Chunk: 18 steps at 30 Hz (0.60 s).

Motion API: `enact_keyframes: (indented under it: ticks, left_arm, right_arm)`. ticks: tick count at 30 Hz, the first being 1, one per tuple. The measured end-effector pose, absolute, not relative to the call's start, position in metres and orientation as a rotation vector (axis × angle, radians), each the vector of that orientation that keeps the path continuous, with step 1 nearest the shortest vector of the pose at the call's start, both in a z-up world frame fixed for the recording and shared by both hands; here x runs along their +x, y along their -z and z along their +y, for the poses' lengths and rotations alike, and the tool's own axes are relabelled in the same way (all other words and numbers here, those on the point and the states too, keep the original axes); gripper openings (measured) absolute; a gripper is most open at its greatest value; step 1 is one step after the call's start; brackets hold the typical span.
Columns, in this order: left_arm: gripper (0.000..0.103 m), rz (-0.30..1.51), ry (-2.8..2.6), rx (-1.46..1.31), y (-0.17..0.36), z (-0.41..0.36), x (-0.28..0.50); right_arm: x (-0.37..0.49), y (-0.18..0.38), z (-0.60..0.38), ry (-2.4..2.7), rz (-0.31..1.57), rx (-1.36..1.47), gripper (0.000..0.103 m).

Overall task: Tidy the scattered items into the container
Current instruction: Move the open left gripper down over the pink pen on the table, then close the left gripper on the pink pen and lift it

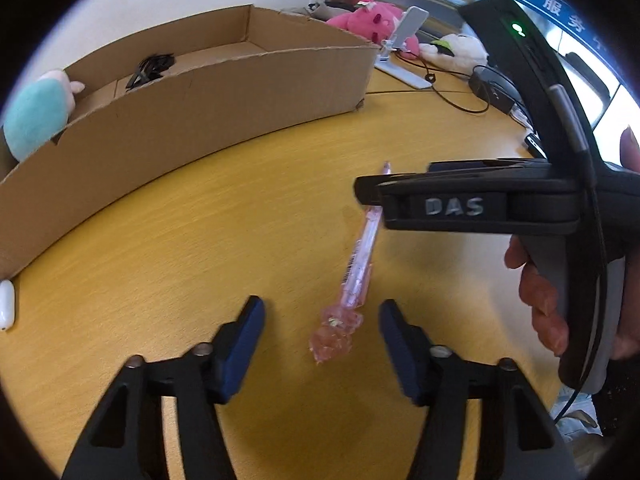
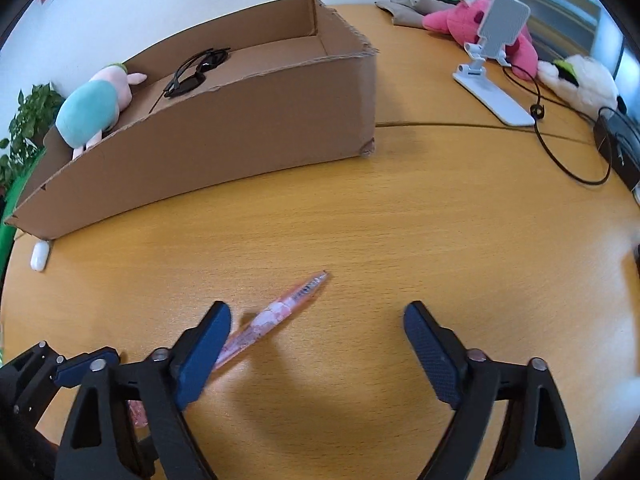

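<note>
pink pen [image 1: 362, 252] lying flat on the surface [image 1: 240, 240], its charm end sitting between the left tool [image 1: 322, 312] fingers, untouched | right tool [image 2: 318, 320] standing apart, pen just beside its left finger | cardboard box [image 2: 248, 120] lying beyond both, holding sunglasses [image 2: 196, 68] and plush toy [image 2: 96, 108]

Pen on the table in front of the box, between my two grippers.

From my left gripper [image 1: 322, 320] the pen [image 1: 358, 256] lies on the table [image 1: 200, 248], its ornamented end between the open jaws, touching neither pad. My right gripper [image 2: 318, 330] comes in from the right over the pen's far part. Behind stands the cardboard box [image 2: 240, 120], holding sunglasses [image 2: 196, 70] and a soft toy [image 2: 92, 110] at its left end. A small case [image 2: 40, 256] sits by the box's left corner.
</note>
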State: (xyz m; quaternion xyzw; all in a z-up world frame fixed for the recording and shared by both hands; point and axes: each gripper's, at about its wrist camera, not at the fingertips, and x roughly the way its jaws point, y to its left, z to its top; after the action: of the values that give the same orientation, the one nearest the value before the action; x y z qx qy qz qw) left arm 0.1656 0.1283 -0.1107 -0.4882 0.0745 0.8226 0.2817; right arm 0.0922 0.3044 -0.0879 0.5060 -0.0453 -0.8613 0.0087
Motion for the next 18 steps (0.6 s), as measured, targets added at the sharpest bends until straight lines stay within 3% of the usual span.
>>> enact_keyframes:
  ticks: [1,3,6,7,8,18]
  left_arm:
    - [0.032,0.193,-2.189,-1.309,0.110,0.130,0.166]
    - [0.025,0.196,-2.174,-1.316,0.111,0.133,0.168]
    - [0.023,0.216,-2.155,-1.321,0.111,0.136,0.173]
    - [0.022,0.215,-2.146,-1.324,0.111,0.138,0.175]
    - [0.021,0.209,-2.134,-1.327,0.111,0.139,0.177]
    - [0.017,0.176,-2.093,-1.333,0.110,0.149,0.194]
  right_arm:
    - [0.093,0.088,0.301,2.693,-0.125,1.576,0.075]
    - [0.093,0.087,0.295,2.694,-0.089,1.574,0.066]
    - [0.094,0.086,0.287,2.710,-0.020,1.572,0.050]
    - [0.094,0.085,0.286,2.710,-0.031,1.568,0.037]
    - [0.094,0.084,0.287,2.696,-0.070,1.569,0.033]
    - [0.092,0.084,0.289,2.547,-0.326,1.564,0.016]
